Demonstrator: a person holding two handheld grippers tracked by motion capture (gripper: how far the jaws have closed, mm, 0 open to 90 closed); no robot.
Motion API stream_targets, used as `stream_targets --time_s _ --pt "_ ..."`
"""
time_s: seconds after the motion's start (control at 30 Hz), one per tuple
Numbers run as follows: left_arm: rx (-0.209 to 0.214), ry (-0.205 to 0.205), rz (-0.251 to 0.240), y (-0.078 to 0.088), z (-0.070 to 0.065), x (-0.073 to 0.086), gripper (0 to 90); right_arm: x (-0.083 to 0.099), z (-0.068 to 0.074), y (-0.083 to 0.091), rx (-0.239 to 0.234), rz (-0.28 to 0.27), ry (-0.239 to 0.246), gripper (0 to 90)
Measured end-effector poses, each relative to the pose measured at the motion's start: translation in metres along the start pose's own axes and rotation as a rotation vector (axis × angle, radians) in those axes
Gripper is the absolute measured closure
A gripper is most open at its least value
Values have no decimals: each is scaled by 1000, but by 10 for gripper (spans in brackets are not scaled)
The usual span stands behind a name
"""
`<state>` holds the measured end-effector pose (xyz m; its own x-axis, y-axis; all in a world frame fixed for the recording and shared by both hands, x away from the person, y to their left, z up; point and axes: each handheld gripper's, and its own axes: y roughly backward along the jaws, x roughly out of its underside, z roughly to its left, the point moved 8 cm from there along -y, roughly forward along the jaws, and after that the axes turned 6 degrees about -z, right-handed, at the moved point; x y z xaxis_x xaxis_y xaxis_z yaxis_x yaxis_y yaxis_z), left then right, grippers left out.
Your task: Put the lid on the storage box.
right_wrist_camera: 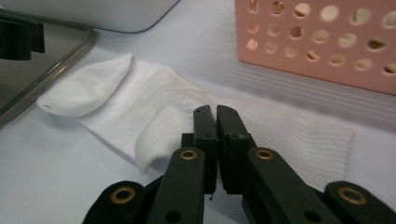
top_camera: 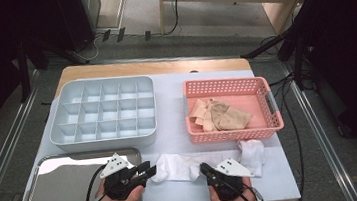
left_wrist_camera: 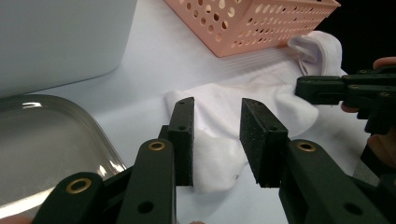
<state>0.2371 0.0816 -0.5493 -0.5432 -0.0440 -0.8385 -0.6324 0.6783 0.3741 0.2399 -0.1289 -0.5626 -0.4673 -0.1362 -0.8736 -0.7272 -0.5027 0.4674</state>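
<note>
Centre right: pink basket (top_camera: 267, 102) holding beige socks (top_camera: 220, 115). Upper left: grey divider box (top_camera: 63, 123), compartments bare. Lower centre, on the counter (top_camera: 169, 106): white sock (top_camera: 176, 167); left gripper (top_camera: 146, 173) jaws apart astride its toe, right gripper (top_camera: 205, 169) jaws together.

No lettering, label, brand, number or sign can be read in any of the views; the pink basket (top_camera: 267, 116), the grey divided tray (top_camera: 63, 120) and the white sock (top_camera: 176, 167) bear none.

Bright overhead light, glare on steel tray (top_camera: 69, 185) — dark, soft edges.
</note>
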Motion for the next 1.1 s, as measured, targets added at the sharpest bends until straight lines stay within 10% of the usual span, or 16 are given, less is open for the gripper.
stream_targets --time_s 0.27,0.4,0.63,0.83,1.0,1.1 --pt "2 -1 0 0 -2 0 669 15 -26 16 -19 59 -29 743" --pt "1 -2 -1 0 -2 0 668 -3 -37 34 -76 -55 -117 597" --pt "7 -4 6 -2 -3 3 668 -14 -100 61 179 -156 -179 566" --pt "10 -5 10 -6 -7 5 664 9 -122 35 346 -16 -90 403" --pt "13 0 10 -5 -7 5 664 13 -124 31 476 48 84 755" --pt "11 0 5 -4 -6 5 666 9 -130 39 470 28 48 806"
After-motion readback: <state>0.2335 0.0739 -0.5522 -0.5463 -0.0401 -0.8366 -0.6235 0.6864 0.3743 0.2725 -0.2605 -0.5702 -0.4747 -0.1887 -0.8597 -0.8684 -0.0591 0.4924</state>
